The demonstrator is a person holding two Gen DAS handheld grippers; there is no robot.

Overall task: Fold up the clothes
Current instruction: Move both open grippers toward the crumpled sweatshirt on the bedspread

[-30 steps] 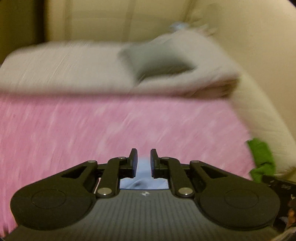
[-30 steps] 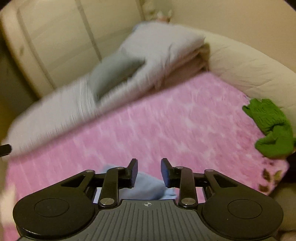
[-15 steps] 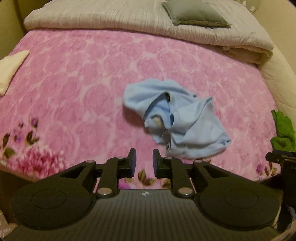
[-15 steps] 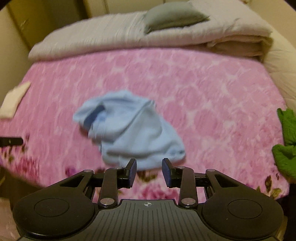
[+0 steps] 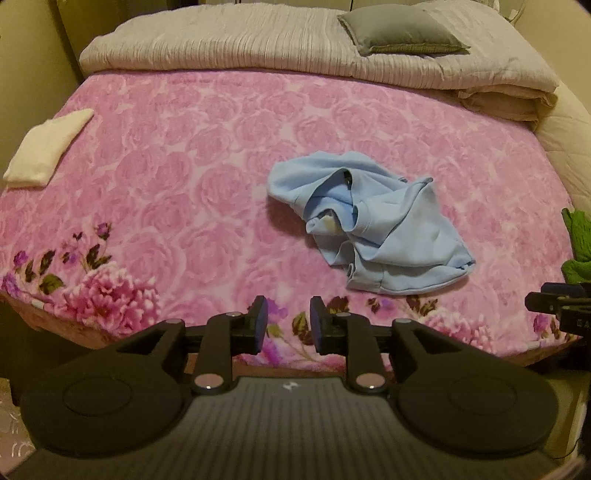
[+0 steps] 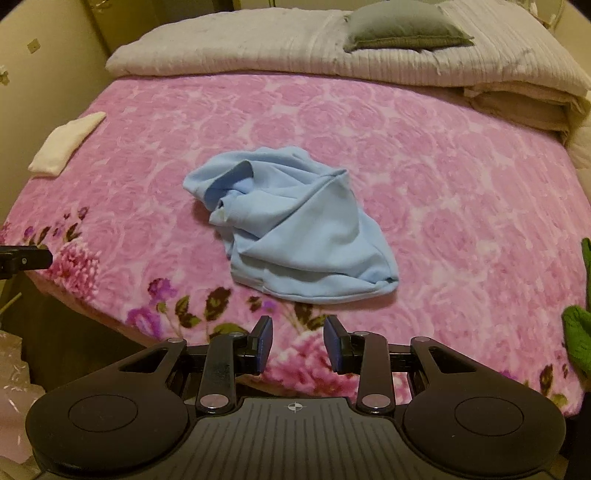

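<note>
**Mia:** What is on the left side of the bed?

**Ben:** A small folded white cloth (image 5: 46,149) lies near the left edge of the pink flower blanket (image 5: 177,155).

**Mia:** And in the middle?

**Ben:** A light blue shirt (image 5: 369,221) lies there, all crumpled up. Nothing is touching it.

**Mia:** What are the tongs doing?

**Ben:** The left gripper (image 5: 284,325) hangs over the near edge of the bed. Its tips sit apart with a gap and hold nothing. The right gripper (image 6: 297,343) is the same, with a slightly wider gap, and the shirt is just past it.

**Mia:** What is on the right?

**Ben:** A green cloth (image 6: 578,336) lies at the right edge. At the far end a grey pillow (image 5: 400,31) rests on a folded pale quilt (image 5: 240,44).
</note>
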